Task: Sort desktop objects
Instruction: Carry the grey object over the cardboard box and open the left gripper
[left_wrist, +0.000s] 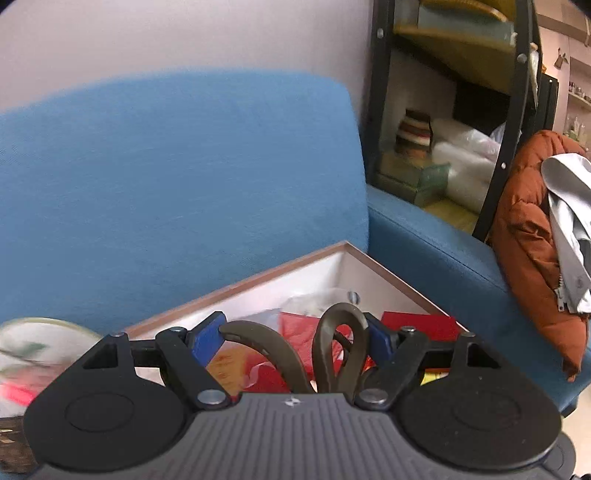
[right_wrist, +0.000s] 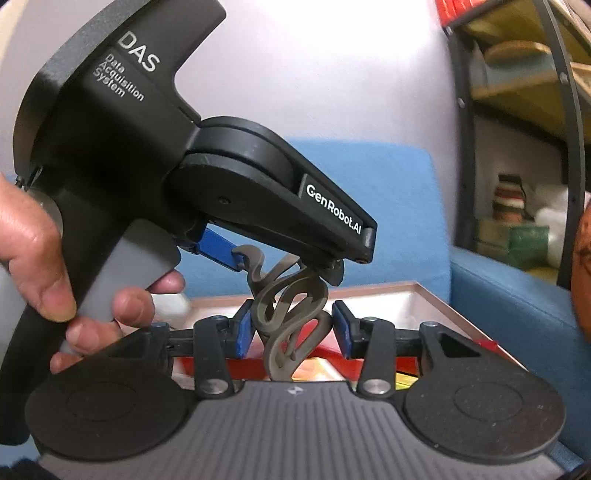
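Gripping one curled olive hair clip (left_wrist: 332, 350) between both claws, left claw (left_wrist: 295, 338) wide across it, right claw (right_wrist: 291, 328) narrower, above open box (left_wrist: 280, 273).

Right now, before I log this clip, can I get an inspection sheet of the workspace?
Surface: no desktop in view; blue sofa behind the open box.
Job's things: olive wavy piece held up over the box; red packets inside the box.
Clutter: round patterned tin, blurred, at the left edge.
Grippers: left claw and right claw each have the olive wavy piece between their blue pads; a hand holds the left claw's handle.
Cables: nothing seen.
Surroundings: black-framed shelf with stored items; orange jacket and grey garment on the sofa arm.
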